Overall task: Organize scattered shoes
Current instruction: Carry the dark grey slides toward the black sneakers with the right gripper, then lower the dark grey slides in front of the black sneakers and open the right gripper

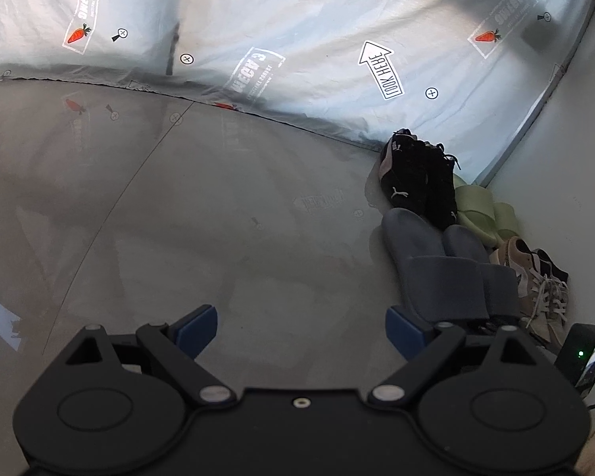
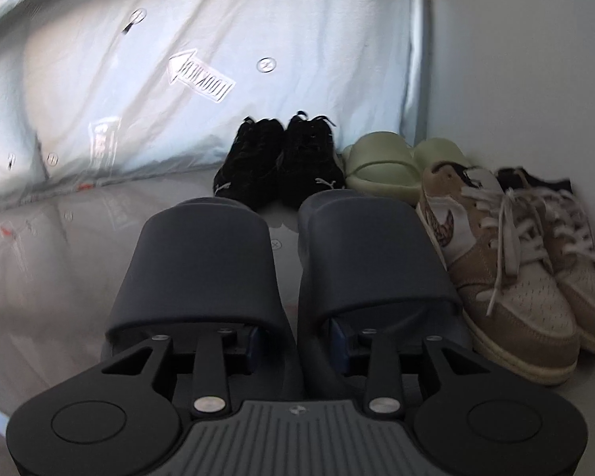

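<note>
Right gripper (image 2: 297, 337): its blue fingers (image 2: 258, 339) stand somewhat apart, one tip tucked under the strap of each grey slide, with the slides' inner sides between them. I cannot tell whether the pads press on them.
Grey slides (image 2: 202, 261): a pair lying side by side on the floor (image 2: 39, 277), toes pointing far, just left of the tan sneakers.
Left gripper (image 1: 301, 329): fingers (image 1: 196, 327) wide apart with nothing between them, over bare floor to the left of the shoes.
Tan-and-white sneakers (image 2: 507, 277): a laced pair side by side at the right, beside the wall (image 2: 515, 59), touching the right grey slide.
Green slides (image 2: 380, 166): a pair beyond the sneakers, in the far right corner.
Black sneakers (image 2: 281, 162): a pair left of the green slides, just beyond the grey slides, heels against the sheet.
Printed sheet (image 2: 178, 59): pale, with carrots and arrows, hanging down to the floor along the far side.
</note>
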{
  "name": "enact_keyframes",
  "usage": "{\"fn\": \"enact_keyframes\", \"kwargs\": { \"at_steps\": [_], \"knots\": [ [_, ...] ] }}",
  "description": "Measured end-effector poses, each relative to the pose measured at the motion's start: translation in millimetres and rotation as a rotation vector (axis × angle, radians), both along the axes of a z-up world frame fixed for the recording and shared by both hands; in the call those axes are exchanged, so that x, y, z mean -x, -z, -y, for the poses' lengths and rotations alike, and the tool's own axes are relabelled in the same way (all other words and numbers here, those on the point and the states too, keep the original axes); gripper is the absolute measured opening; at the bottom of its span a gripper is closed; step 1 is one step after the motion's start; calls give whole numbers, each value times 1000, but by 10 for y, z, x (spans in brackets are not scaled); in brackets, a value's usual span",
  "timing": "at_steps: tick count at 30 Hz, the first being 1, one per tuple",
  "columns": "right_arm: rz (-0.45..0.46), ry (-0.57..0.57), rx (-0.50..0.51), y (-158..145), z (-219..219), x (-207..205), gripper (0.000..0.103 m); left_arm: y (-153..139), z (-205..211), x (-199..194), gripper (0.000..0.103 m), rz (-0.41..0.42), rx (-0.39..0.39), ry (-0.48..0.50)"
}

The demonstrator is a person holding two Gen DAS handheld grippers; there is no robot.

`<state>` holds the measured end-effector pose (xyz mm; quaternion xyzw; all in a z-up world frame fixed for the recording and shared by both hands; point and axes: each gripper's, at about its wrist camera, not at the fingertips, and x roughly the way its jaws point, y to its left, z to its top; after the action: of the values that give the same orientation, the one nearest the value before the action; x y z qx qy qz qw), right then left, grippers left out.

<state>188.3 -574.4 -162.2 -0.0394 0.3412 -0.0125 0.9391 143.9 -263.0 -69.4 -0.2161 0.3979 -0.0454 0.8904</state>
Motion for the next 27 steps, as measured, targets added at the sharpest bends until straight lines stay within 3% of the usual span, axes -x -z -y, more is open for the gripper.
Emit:
{"fn": "enact_keyframes", "kwargs": {
  "at_steps": [2,4,6,11,14,18,21,27],
  "knots": [
    [-24,-26,31,-22,-22,-14,44,14,15,-31,92,-4,11,6],
    [-54,-53,57,-55,-22,-30,53,32,30,-55,92,-10,19,8],
    [-92,-66,56,-98,-1,-56,71,47,39,-72,92,-15,28,9],
    [-216,-99,18,-239,78,-158,75,69,47,-98,92,-23,45,15],
    [-323,-116,17,-314,128,-248,87,70,40,-96,92,-22,46,15],
    [-383,-147,74,-369,101,-293,91,84,8,-83,92,-28,56,-2],
    [-520,-108,-25,-298,153,-383,94,96,-19,-72,92,-35,62,-16],
    [-597,-89,-28,-273,57,-444,102,99,-22,-84,92,-37,67,-21]
  ]
}}
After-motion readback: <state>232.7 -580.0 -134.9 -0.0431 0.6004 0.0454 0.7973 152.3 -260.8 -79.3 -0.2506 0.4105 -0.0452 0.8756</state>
